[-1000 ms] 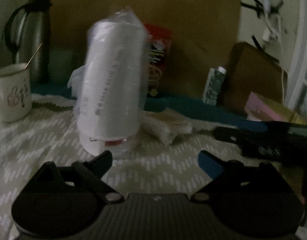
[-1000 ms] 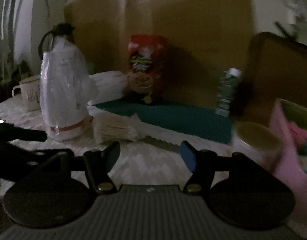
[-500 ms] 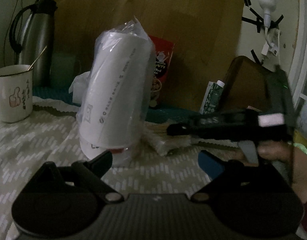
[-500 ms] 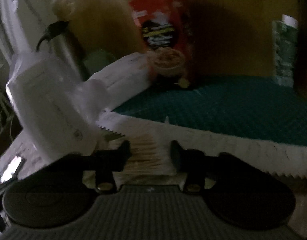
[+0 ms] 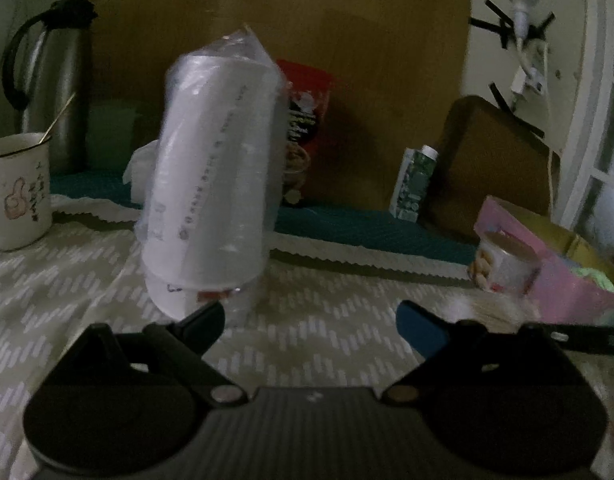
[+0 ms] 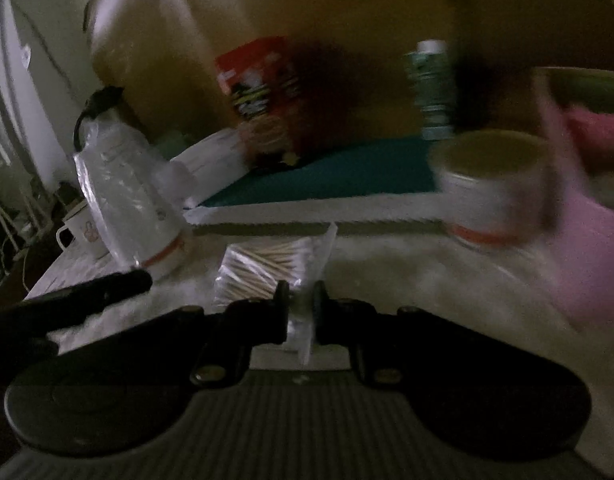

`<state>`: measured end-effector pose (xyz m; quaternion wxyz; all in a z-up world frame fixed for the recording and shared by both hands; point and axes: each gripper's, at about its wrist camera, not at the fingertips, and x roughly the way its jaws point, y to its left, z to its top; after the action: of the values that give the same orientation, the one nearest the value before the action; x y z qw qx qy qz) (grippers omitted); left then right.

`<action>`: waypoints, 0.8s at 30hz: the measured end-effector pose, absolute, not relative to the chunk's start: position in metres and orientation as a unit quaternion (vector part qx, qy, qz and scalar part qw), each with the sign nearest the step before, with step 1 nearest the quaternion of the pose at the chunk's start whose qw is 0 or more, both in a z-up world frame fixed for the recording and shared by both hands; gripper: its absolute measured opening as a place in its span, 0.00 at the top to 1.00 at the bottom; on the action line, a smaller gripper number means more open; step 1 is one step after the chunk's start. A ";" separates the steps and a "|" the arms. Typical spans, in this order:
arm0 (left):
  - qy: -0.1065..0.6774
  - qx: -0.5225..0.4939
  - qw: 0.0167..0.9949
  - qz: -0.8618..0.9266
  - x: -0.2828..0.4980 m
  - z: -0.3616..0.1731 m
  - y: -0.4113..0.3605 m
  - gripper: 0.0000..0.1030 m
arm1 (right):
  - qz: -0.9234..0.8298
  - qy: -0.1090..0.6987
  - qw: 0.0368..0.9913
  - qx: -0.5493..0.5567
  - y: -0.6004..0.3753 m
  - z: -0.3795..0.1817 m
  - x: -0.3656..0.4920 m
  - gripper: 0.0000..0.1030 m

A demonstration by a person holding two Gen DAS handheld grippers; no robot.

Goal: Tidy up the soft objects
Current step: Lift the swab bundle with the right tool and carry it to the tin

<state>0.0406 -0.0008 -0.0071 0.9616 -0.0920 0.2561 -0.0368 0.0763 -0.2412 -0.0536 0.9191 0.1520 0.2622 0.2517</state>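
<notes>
My right gripper (image 6: pixel 300 300) is shut on the plastic edge of a clear bag of cotton swabs (image 6: pixel 263 268) and holds it just above the patterned tablecloth (image 6: pixel 407 280). The bag shows blurred at the right in the left wrist view (image 5: pixel 487 306). My left gripper (image 5: pixel 311 320) is open and empty, low over the cloth. A stack of white paper cups in a plastic sleeve (image 5: pixel 211 184) stands just beyond its left finger, also seen in the right wrist view (image 6: pixel 127 200).
A pink box (image 5: pixel 555 256) with soft items stands at the right, a small lidded tub (image 5: pixel 503 264) beside it. A mug (image 5: pixel 17 192), a steel thermos (image 5: pixel 55 92), a red snack bag (image 5: pixel 303 120), a green carton (image 5: pixel 415 180) and a teal mat (image 5: pixel 367 228) line the back.
My right gripper has closed on the swab bag and carried it to the right, away from the cup stack. My left gripper has stayed open and nearly still.
</notes>
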 end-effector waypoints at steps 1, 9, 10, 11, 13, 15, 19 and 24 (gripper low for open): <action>0.261 -0.085 0.961 -0.040 0.042 -0.007 -0.004 0.07 | 0.243 0.259 0.921 0.159 -0.252 -0.056 0.066 0.87; 0.285 -0.039 0.947 -0.145 0.047 0.001 -0.082 0.07 | 0.096 0.223 0.949 0.201 -0.356 -0.082 -0.020 0.88; 0.288 -0.028 0.942 -0.169 0.048 0.004 -0.103 0.07 | 0.078 0.218 0.950 0.208 -0.368 -0.085 -0.027 0.88; 0.289 -0.019 0.938 -0.189 0.050 0.007 -0.121 0.07 | 0.057 0.214 0.951 0.215 -0.379 -0.089 -0.034 0.88; 0.294 -0.005 0.927 -0.234 0.053 0.013 -0.156 0.07 | 0.026 0.206 0.952 0.225 -0.396 -0.095 -0.043 0.87; 0.302 0.007 0.910 -0.284 0.055 0.018 -0.195 0.09 | -0.007 0.197 0.954 0.227 -0.411 -0.100 -0.050 0.87; 0.332 0.026 0.873 -0.356 0.059 0.018 -0.260 0.13 | -0.037 0.181 0.954 0.237 -0.431 -0.112 -0.061 0.72; 0.379 0.039 0.834 -0.399 0.070 0.004 -0.317 0.19 | 0.005 0.152 0.970 0.191 -0.425 -0.119 -0.078 0.46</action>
<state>0.0698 -0.3171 0.0045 0.8342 0.0392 0.3792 -0.3985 -0.0782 -0.4247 -0.1191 0.9698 0.1908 0.1519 0.0047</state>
